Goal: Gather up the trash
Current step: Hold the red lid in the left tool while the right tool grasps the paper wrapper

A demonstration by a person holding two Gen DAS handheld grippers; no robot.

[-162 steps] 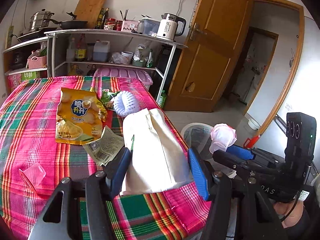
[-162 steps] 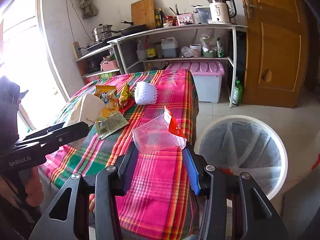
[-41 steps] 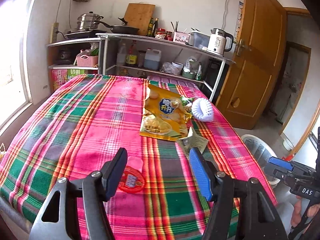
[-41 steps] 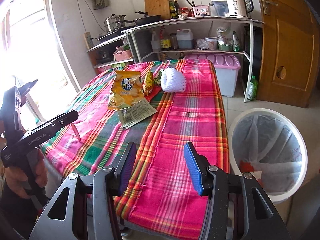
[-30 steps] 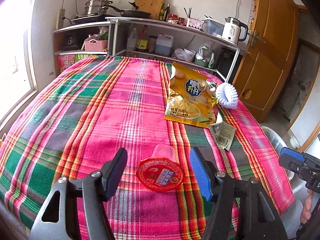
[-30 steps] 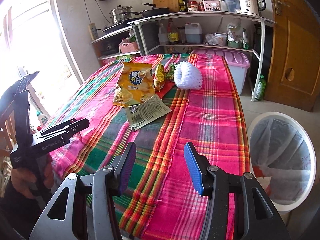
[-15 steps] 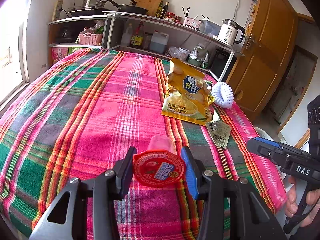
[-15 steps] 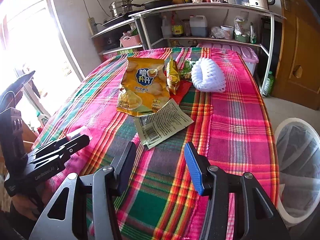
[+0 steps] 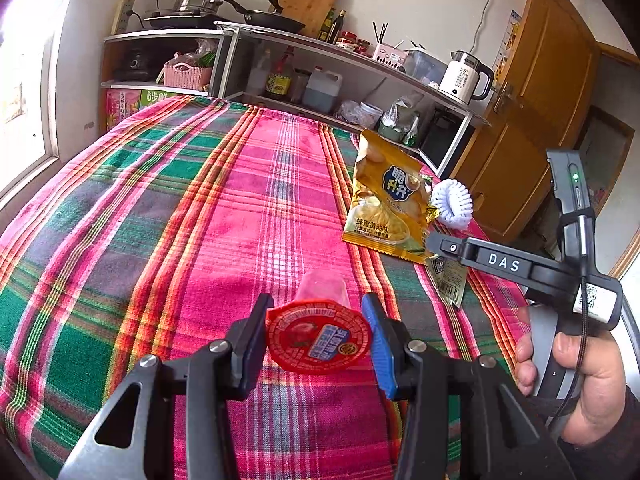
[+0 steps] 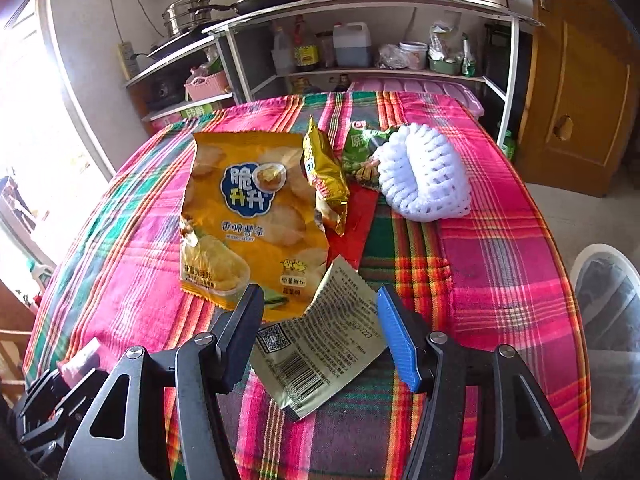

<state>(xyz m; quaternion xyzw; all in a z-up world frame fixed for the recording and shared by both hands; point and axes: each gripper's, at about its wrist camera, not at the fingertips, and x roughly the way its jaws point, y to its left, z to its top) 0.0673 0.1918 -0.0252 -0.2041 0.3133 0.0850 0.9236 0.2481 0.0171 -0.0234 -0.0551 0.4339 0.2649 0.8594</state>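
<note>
While left claw [image 9: 318, 334] clamps jelly cup [image 9: 319, 334], right claw [image 10: 320, 330] gapes around silver wrapper [image 10: 320, 344]; bin [image 10: 608, 344] right-view only.

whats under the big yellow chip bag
The yellow chip bag lies flat on the plaid tablecloth. Its right edge overlaps a red wrapper; anything else beneath is hidden.

At the bottom of the frame the right gripper [image 10: 320, 330] stands with its black and blue fingers spread on either side of a flat silver printed wrapper with a barcode [image 10: 320, 346]. The wrapper lies on the pink, green and orange plaid tablecloth [image 10: 500, 264], its upper corner overlapping a large yellow crisp bag [image 10: 250, 216] at centre. A white foam fruit net [image 10: 424, 174] sits upper right, and a white-rimmed bin with a clear liner [image 10: 612, 344] stands at the right edge.
</note>
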